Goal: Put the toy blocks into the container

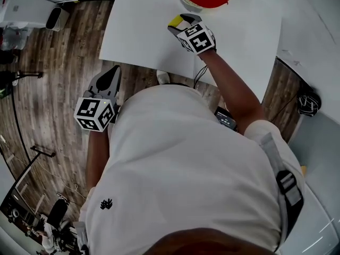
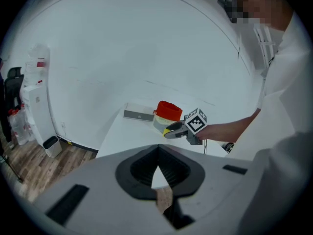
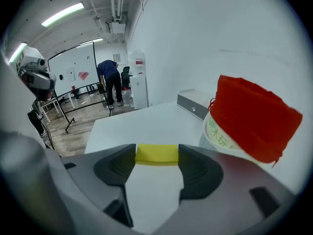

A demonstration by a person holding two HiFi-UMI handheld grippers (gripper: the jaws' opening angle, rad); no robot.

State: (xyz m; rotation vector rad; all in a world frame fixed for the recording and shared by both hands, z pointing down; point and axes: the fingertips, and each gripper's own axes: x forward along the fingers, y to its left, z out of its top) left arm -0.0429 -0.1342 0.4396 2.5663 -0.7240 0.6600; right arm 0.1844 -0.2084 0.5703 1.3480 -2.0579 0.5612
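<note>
One yellow block is clamped in the right claw, just beside the red-lined container on the counter. Released short of the rim, it could bounce away. The left claw hangs closed and empty.

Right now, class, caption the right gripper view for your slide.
Right gripper clamps a flat yellow toy block beside the red-topped white container on a white table.
</note>
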